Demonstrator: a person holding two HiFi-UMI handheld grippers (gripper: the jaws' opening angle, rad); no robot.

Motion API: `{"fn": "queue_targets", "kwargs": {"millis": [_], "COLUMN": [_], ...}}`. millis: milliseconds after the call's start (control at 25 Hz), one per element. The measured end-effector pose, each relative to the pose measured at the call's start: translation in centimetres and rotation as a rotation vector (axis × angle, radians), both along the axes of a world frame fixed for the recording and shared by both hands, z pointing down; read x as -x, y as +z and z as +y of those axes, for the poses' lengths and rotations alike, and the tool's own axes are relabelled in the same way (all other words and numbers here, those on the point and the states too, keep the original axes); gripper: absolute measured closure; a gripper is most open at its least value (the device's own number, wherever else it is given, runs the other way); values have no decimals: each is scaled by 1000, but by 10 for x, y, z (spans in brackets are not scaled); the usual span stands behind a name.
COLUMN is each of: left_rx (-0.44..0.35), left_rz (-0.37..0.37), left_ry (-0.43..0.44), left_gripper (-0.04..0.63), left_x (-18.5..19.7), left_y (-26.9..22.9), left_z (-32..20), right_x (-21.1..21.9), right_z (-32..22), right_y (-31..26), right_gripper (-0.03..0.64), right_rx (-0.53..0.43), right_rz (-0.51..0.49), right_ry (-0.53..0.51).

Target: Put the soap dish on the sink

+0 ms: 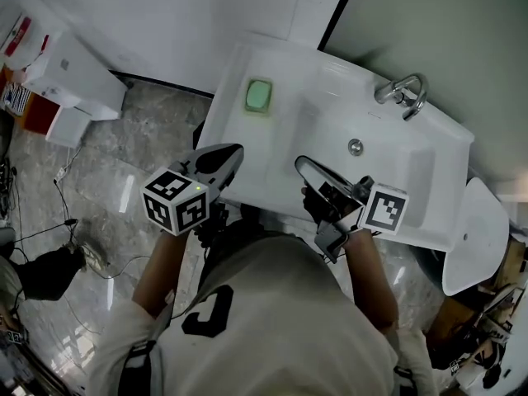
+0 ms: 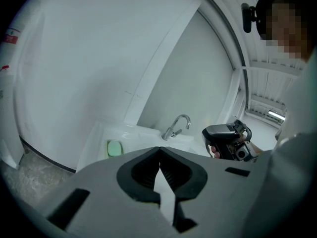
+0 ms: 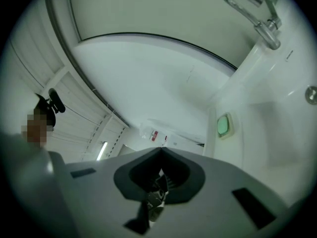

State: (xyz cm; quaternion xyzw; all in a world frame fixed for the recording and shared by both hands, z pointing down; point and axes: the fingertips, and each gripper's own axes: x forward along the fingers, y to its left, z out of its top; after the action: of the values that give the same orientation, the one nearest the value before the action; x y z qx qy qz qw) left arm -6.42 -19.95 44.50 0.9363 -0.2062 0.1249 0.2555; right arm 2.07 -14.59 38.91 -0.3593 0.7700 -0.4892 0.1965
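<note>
Soap dish point(image 1: 258, 96) already flat on the left ledge of the sink point(image 1: 247, 143), left of the basin point(image 1: 388, 159) and well apart from the faucet point(image 1: 403, 94) at the sink's back right. Visible as a small green patch on that same ledge in both gripper views. Left gripper point(image 1: 231, 153) over the sink's front left edge, jaws pressed together with nothing between, well apart from the dish. Right gripper point(image 1: 307, 167) over the sink's front edge by the basin, jaws likewise together and empty. Judging by this, placing done and only the clearing away left. To do that well: keep both grippers closed and draw them straight back from the sink's front edge toward the body, never sideways across the ledge, so as not to brush the dish. Hold the left one high enough to pass above the sink's rim without a knock. Check for a full seat on the ledge, with no overhang past the sink's outer edge and no tilt toward the basin. Looks square and settled from above. Impossible to tell whether holding soap.
</note>
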Motion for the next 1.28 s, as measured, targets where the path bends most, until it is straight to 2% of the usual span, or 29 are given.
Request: {"fn": "queue_targets", "kwargs": {"millis": [440, 680, 920, 1120, 1280], "left_rx": [-32, -11, 29, 4, -6], "left_rz": [-61, -104, -145, -131, -111], "left_ry": [120, 111, 14, -41, -55], "left_gripper": [577, 577, 577, 577, 577], "left_x": [-57, -72, -41, -2, 20], "left_y": [-9, 5, 18, 9, 6], "left_z": [100, 153, 186, 179, 167], "right_x": [-37, -57, -41, -9, 27], "right_z": [106, 152, 178, 180, 174], "right_y": [-3, 11, 28, 17, 15], "right_gripper": [606, 606, 607, 607, 607], "right_rx": [-13, 13, 65, 30, 40], "right_rz": [-81, -126, -122, -89, -75], "right_ry": [46, 43, -43, -88, -128]}}
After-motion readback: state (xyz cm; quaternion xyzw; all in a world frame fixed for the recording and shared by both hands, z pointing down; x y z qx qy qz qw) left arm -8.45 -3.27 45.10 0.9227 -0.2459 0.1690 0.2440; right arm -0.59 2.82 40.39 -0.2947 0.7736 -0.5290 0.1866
